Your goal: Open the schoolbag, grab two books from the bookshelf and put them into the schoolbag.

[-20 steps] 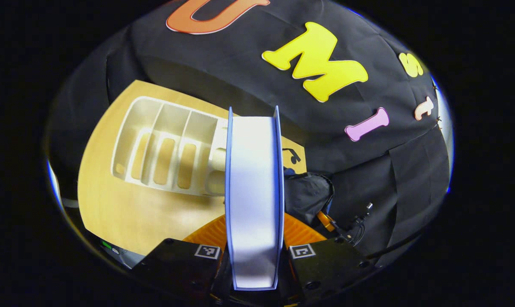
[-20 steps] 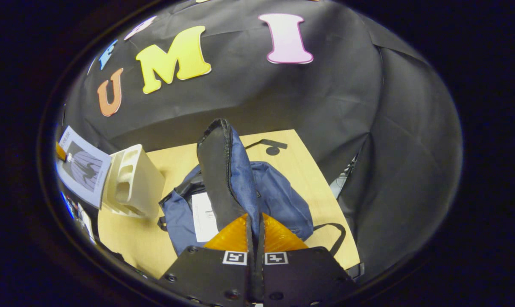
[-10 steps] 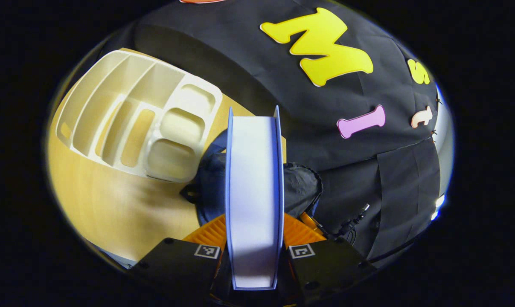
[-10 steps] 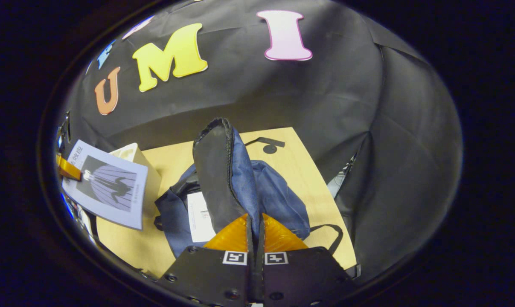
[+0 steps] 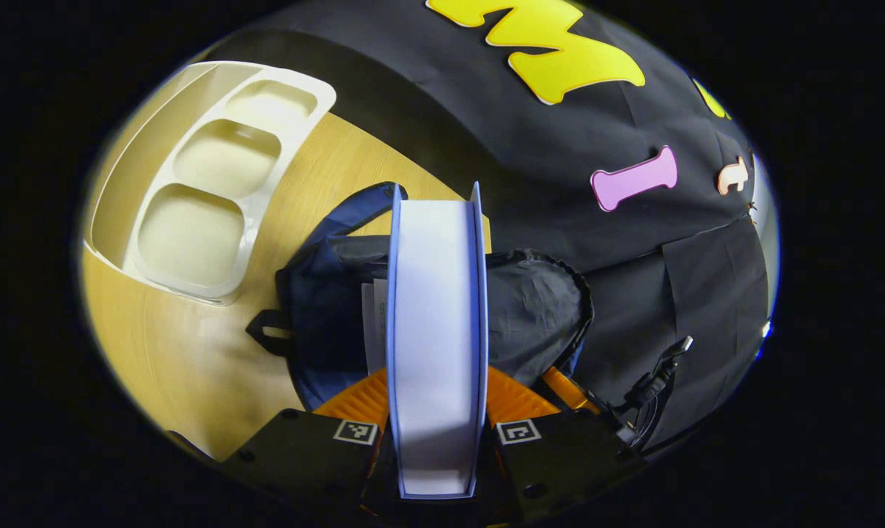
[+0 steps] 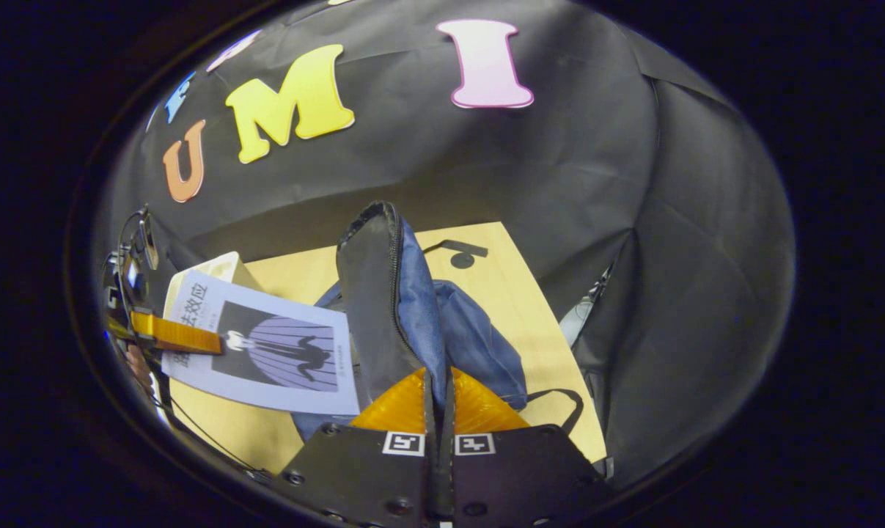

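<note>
You get bright overhead light glaring off the book's point(image 5: 435, 330) page edges, a warm-lit table point(image 5: 193, 367), and strong fisheye bending at the rims.

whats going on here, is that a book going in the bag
Yes. The left gripper is clamped on a pale blue book and holds it over the open blue schoolbag on the wooden table. The right gripper pinches the bag's flap and lifts it. The white bookshelf stands beside the bag.
</note>
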A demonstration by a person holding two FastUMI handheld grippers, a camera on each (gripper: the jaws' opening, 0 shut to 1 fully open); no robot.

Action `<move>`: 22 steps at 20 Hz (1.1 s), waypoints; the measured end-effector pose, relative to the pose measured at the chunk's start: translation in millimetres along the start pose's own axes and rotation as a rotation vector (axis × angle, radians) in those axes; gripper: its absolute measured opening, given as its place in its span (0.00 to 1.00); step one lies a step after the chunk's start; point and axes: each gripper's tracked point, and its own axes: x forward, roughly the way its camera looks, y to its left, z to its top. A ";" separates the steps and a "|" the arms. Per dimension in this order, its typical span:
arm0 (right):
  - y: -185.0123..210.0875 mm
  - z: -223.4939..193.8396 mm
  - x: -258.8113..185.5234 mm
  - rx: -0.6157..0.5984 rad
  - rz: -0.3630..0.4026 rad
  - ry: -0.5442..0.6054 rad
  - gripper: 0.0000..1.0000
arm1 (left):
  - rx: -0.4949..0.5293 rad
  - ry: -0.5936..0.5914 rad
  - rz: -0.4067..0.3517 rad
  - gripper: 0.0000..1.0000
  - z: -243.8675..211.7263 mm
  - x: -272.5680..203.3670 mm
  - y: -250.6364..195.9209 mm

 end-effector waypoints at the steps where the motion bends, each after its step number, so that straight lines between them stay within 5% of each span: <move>1: -0.6 1.6 0.1 0.001 -0.001 0.000 0.00 | -0.003 -0.001 0.000 0.45 -2.0 5.7 1.5; 5: -6.0 4.3 -1.1 0.006 -0.003 0.002 0.00 | -0.028 -0.007 -0.004 0.45 -7.1 26.6 4.0; 22: 8.4 28.8 -13.0 -0.038 0.010 -0.016 0.00 | -0.151 -0.024 -0.236 0.45 -15.7 101.7 -10.1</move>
